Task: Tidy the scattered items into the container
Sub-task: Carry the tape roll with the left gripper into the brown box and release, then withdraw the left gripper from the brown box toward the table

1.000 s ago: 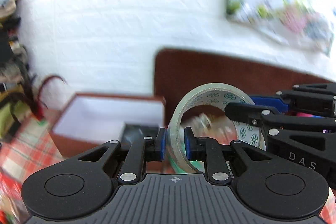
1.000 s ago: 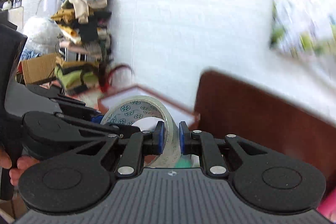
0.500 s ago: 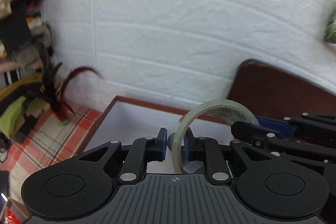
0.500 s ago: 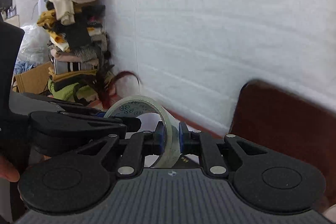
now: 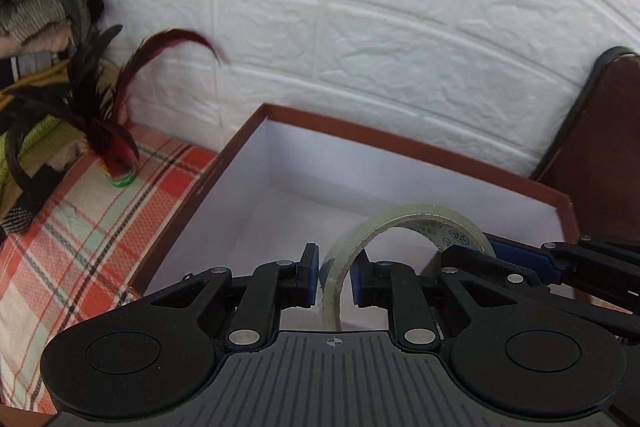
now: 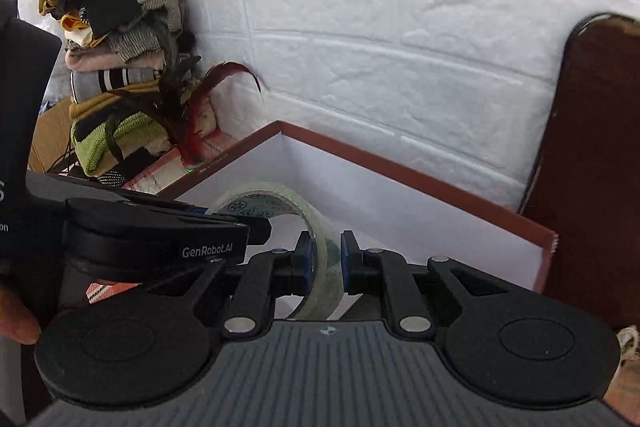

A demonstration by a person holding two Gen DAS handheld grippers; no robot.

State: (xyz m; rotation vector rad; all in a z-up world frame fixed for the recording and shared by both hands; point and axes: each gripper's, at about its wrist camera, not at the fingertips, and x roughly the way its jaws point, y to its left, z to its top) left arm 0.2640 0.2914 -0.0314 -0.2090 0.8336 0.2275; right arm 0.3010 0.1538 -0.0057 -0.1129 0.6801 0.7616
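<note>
- Left wrist view: the left gripper [image 5: 335,277] has its jaws on both sides of the band of a roll of clear tape [image 5: 404,223]. One blue pad touches or nearly touches the band; at the other pad I see a thin gap, so the pinch looks loose.
- The roll stands on its edge, above the open box [image 5: 352,125], which has a brown rim and white inside walls. It is over the near part of the box, and I cannot tell if it hangs or rests on the floor of the box.
- Right wrist view: the right gripper [image 6: 323,261] holds the same roll [image 6: 276,199] at another part of the band. Its jaws are pressed on the band, or very near to it, from both sides.
- The two grippers are close together, with the roll between them, in front of the white brick wall [image 5: 400,27].
- A feather shuttlecock [image 5: 108,123] lies on the plaid cloth [image 5: 80,227] left of the box, outside it.
- My judgement of the step: the tape is being put into the box and is about to be let go.
- The next move calls for spreading both pairs of jaws and drawing them back without pulling the roll over the rim. As the roll stands on edge, it may roll or fall flat inside.
</note>
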